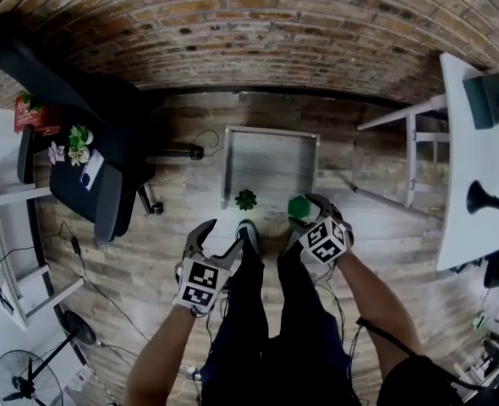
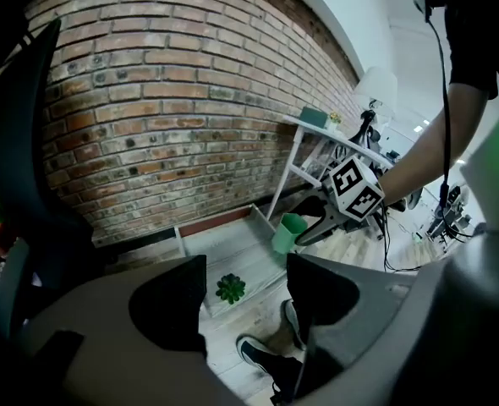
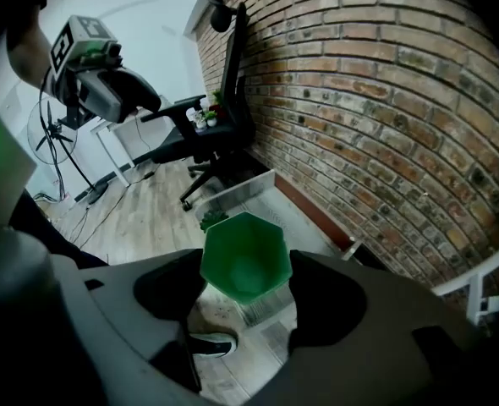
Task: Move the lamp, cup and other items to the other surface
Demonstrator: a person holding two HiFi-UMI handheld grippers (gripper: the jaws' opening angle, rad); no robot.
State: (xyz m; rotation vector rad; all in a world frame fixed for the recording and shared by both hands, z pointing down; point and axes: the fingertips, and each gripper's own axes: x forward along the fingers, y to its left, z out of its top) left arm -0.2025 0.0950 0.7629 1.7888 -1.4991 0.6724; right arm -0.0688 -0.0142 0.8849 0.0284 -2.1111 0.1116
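Observation:
My right gripper (image 1: 309, 211) (image 3: 245, 293) is shut on a green six-sided cup (image 1: 298, 207) (image 3: 245, 265) and holds it in the air, mouth toward the camera. The left gripper view shows the same cup (image 2: 288, 232) above the edge of a low grey tray-like surface (image 1: 271, 155) (image 2: 224, 242) on the floor by the brick wall. A small green succulent (image 1: 246, 199) (image 2: 230, 288) (image 3: 213, 220) sits at that surface's near edge. My left gripper (image 1: 220, 240) (image 2: 245, 288) stands open and empty, left of the cup and above my shoes.
A black office chair (image 1: 89, 172) (image 3: 216, 117) at the left carries small potted plants (image 1: 79, 145) and a card. A white desk (image 1: 474, 155) at the right bears a black lamp-like object (image 1: 485, 198). A fan (image 1: 25, 379) and cables lie on the wooden floor.

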